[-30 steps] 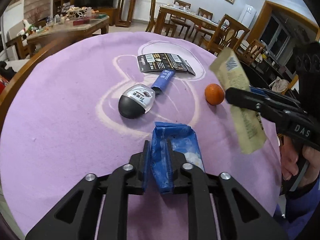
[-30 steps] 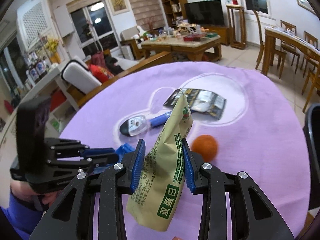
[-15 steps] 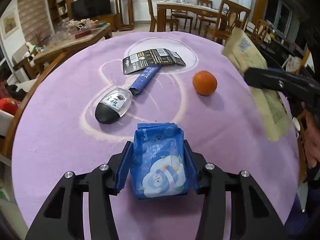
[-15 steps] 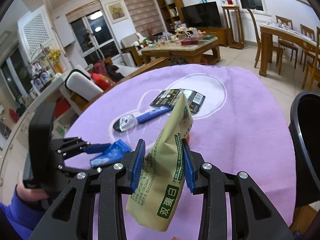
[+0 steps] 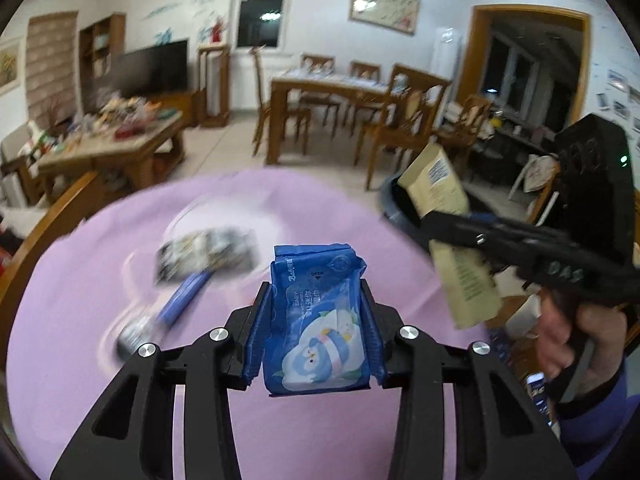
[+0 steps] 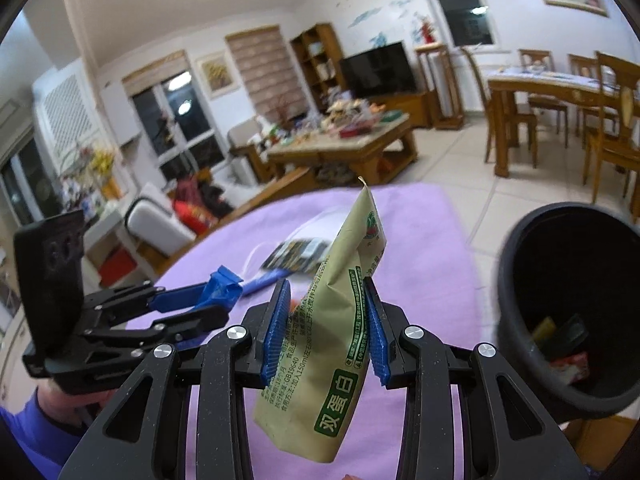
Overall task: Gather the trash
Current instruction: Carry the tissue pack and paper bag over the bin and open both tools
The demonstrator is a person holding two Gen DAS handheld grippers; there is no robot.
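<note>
The wide mouth of the black round plastic bin [image 6: 568, 304] off my table's edge stands unobstructed, with only a few wrappers at its bottom. On the lilac tablecloth [image 5: 100, 380], a blurred black card packet [image 5: 206, 254] and blue-handled tool [image 5: 182, 300] lie left of centre.

Bin [image 6: 516, 292] right of table [image 6: 420, 240], seemingly beside.

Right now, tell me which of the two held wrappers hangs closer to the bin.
The tan pouch in the right gripper: it hangs beside the black bin. The blue wipes pack, in the left gripper, sits farther away.
</note>
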